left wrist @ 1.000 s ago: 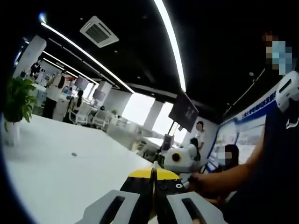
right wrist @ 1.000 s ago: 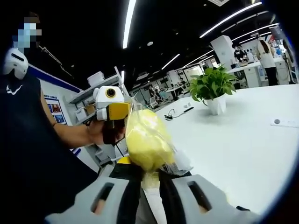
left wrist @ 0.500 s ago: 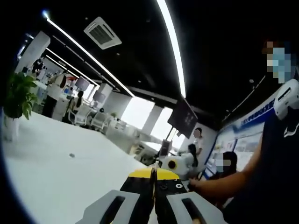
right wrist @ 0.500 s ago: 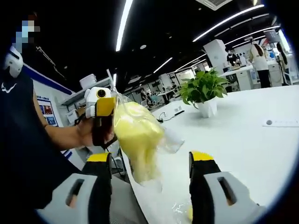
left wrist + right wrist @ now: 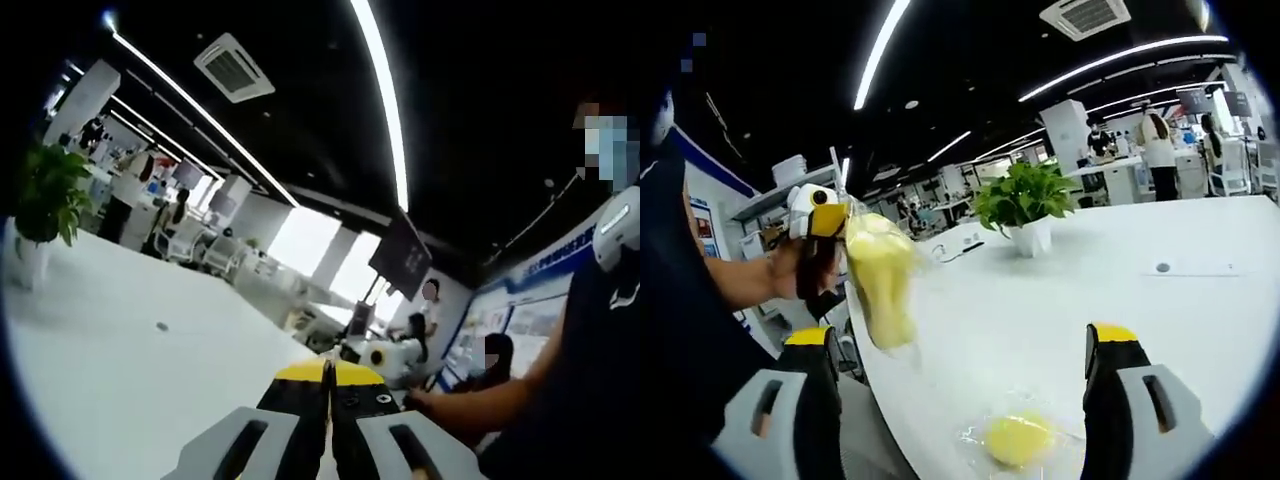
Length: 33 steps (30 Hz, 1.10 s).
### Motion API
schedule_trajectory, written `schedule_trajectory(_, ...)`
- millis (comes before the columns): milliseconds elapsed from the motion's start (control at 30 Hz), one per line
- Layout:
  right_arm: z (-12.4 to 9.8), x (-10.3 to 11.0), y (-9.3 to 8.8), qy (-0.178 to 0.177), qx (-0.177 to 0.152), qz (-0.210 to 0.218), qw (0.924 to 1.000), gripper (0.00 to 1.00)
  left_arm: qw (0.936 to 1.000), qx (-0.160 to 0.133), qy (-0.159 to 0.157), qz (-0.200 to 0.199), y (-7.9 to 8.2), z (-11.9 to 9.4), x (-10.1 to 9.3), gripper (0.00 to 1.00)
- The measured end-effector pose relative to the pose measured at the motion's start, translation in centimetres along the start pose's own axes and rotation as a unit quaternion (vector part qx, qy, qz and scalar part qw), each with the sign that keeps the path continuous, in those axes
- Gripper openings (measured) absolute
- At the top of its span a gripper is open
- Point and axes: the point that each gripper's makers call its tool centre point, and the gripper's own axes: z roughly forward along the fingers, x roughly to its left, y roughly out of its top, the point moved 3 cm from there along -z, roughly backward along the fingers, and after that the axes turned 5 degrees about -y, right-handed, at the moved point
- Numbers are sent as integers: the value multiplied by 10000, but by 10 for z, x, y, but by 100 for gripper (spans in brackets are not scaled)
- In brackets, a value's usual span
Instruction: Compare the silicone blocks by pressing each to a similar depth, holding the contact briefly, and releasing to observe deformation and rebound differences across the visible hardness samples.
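Observation:
A pale yellow silicone block in a clear bag [image 5: 880, 285] hangs above the white table's [image 5: 1160, 330] near edge. My left gripper [image 5: 832, 215], held in a hand, is shut on the bag's top. In the left gripper view its yellow-tipped jaws [image 5: 327, 372] are pressed together with only a thin sliver between them. My right gripper [image 5: 962, 345] stands wide open, and the hanging block is near its left jaw, apart from it. A second bagged yellow block [image 5: 1018, 438] lies on the table between the right jaws. The right gripper [image 5: 385, 357] also shows in the left gripper view, beyond a forearm.
A potted plant [image 5: 1025, 200] [image 5: 45, 195] stands on the table, with a small round disc [image 5: 1162, 268] [image 5: 161, 326] and a cable [image 5: 940, 250] nearby. The person in dark clothes [image 5: 590, 380] stands at the table's end. Desks, shelves and other people are far behind.
My right gripper has opened from shut on the yellow block to wide open and drawn away from it. The block now hangs from the left gripper alone. A second block has come into view.

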Motion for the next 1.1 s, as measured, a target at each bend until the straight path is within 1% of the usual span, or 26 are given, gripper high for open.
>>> schedule_trajectory(133,-12,-14,1,-240,-95,7,9997,96,9999,-78,8,-108,5,-1,2,0)
schedule_trajectory(267,-21,-24,-3,-452,-69,-76,9989,96,9998,-75,58,-170,7,-3,7,0)
schedule_trajectory(333,-27,-29,-7,-578,-37,-153,9982,96,9997,-35,146,-181,5,-4,11,0)
schedule_trajectory(467,-34,-34,-18,-681,133,-149,9975,96,9995,-6,201,-227,3,-7,16,0)
schedule_trajectory(633,-42,-38,-30,-790,220,-225,9964,96,9990,14,246,-359,1,-10,20,0)
schedule_trajectory(733,-46,-40,-34,-877,243,-320,9953,96,9984,48,305,-476,-1,-12,24,0)
schedule_trajectory(833,-51,-43,-36,-955,227,-385,9944,96,9981,69,360,-492,-4,-14,27,0)
schedule_trajectory(933,-55,-46,-39,-1011,192,-340,9941,96,9976,60,394,-569,-6,-16,30,0)
schedule_trajectory(1100,-61,-52,-47,-1123,291,-281,9929,96,9971,83,416,-633,-9,-19,31,0)
